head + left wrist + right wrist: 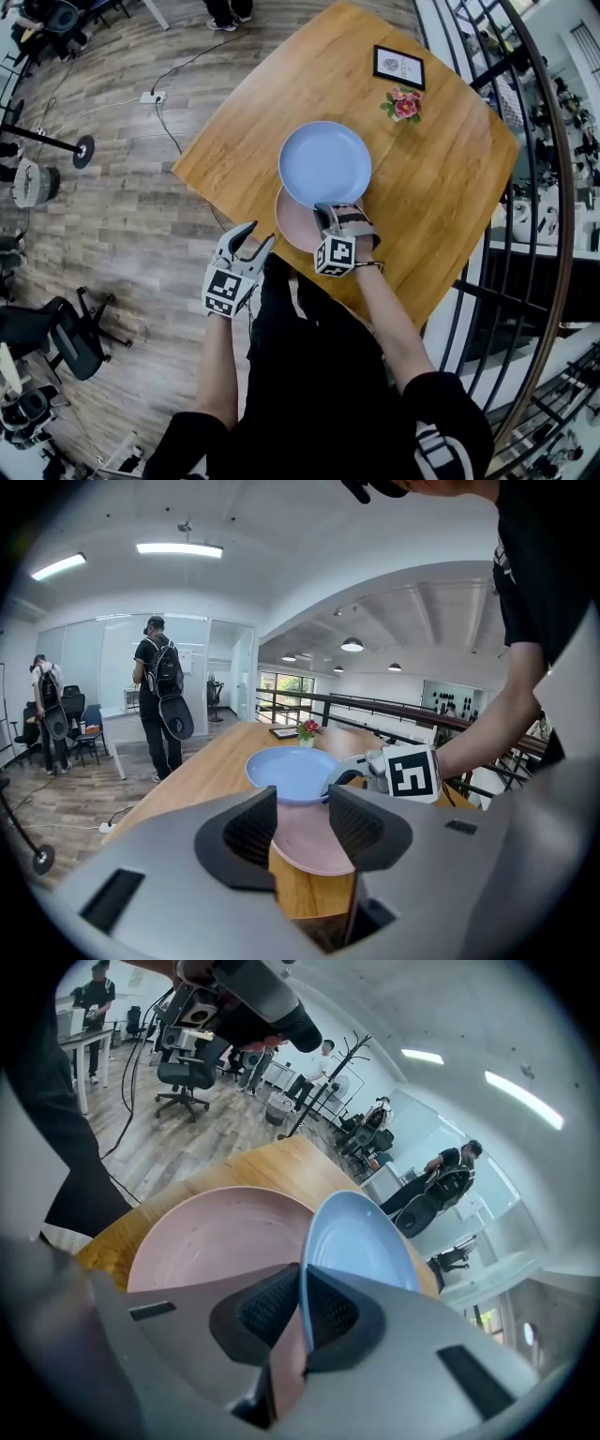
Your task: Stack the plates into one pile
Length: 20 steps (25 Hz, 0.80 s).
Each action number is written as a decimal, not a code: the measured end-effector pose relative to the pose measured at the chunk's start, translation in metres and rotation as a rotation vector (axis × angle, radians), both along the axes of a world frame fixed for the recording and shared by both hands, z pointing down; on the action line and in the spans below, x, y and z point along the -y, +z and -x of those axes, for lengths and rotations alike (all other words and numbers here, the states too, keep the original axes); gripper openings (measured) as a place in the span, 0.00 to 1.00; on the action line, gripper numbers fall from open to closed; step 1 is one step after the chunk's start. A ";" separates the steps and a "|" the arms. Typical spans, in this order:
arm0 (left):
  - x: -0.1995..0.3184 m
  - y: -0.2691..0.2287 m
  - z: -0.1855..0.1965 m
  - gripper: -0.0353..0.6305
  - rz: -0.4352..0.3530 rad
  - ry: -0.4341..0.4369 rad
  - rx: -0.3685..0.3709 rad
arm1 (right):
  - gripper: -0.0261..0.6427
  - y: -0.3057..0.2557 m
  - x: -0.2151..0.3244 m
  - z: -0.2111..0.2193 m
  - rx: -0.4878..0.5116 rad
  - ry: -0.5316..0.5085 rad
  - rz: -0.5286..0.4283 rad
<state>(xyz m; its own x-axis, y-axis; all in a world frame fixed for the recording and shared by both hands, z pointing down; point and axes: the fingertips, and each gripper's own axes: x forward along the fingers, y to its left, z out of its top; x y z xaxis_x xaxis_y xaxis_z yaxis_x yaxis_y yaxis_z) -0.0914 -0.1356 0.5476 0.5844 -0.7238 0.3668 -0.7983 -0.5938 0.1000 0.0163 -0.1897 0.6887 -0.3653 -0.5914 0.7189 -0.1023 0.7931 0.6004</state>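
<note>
wooden table. right gripper clamped on blue plate rim, over pink plate; left gripper jaws apart, empty, near pink plate. blue plate likely rigid, slippery, fragile: hold rim.

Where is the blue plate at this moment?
In the head view the blue plate is near the middle of the table, overlapping the far part of the pink plate; the right gripper pinches its near rim.

Head view: steeply down from overhead, whole top of the square wooden table in frame.
Left gripper view: low, off the table's near edge, facing across it.
Right gripper view: very close over the round pale-blue plate and the round pink plate.
All three views share both plates.
</note>
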 end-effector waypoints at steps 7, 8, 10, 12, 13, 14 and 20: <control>-0.007 -0.004 -0.011 0.34 -0.009 -0.006 0.005 | 0.08 0.004 -0.026 -0.008 0.000 -0.019 0.011; -0.010 -0.004 -0.012 0.34 -0.011 -0.007 0.008 | 0.08 0.006 -0.031 -0.010 -0.001 -0.022 0.016; -0.016 -0.005 -0.014 0.34 -0.011 -0.007 0.015 | 0.08 0.010 -0.041 -0.012 -0.006 -0.031 0.024; -0.022 -0.005 -0.015 0.34 -0.010 -0.009 0.021 | 0.08 0.014 -0.049 -0.013 -0.012 -0.043 0.028; -0.024 -0.005 -0.015 0.34 -0.008 -0.011 0.023 | 0.08 0.016 -0.053 -0.013 -0.015 -0.050 0.030; -0.027 -0.005 -0.015 0.34 -0.006 -0.013 0.026 | 0.08 0.017 -0.057 -0.013 -0.017 -0.056 0.032; -0.041 -0.002 -0.012 0.34 0.005 -0.032 0.042 | 0.07 0.026 -0.083 -0.011 -0.011 -0.078 0.059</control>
<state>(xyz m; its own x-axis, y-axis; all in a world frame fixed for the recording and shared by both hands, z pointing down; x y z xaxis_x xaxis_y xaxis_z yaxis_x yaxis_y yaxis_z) -0.0798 -0.0950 0.5451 0.5451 -0.7400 0.3940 -0.8203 -0.5678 0.0686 0.0270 -0.1064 0.7144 -0.4003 -0.5179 0.7560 -0.0324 0.8325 0.5531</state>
